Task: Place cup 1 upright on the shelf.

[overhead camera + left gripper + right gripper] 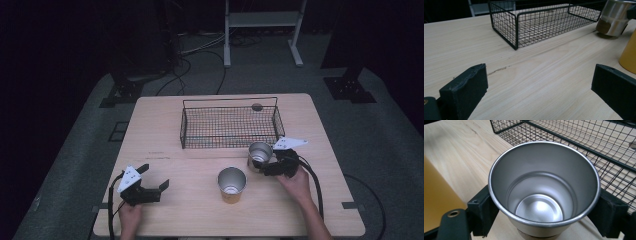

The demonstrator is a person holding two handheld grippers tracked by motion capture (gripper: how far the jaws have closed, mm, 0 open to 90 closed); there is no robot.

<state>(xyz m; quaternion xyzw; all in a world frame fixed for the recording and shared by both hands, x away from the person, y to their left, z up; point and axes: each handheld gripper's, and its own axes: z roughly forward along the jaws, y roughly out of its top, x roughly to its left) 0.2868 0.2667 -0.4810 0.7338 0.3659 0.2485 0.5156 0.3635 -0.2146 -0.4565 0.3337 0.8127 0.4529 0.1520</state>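
Right gripper [268, 165] jaws clamp the tilted silver steel cup [544, 192] by its sides; left gripper [156, 178] gapes wide, holding nothing.

Each hand carries a black two-jaw gripper, the left gripper [153, 177] and the right gripper [263, 166], and each is topped by a pale grey three-cornered plate dotted with small dark holes. A black cable trails from each one back toward the near table edge. Close up, the jaws are chunky matte black blocks with small screw holes, and a brass-coloured screw sits at the base of one; the person's forearms are bare, with no sleeves.
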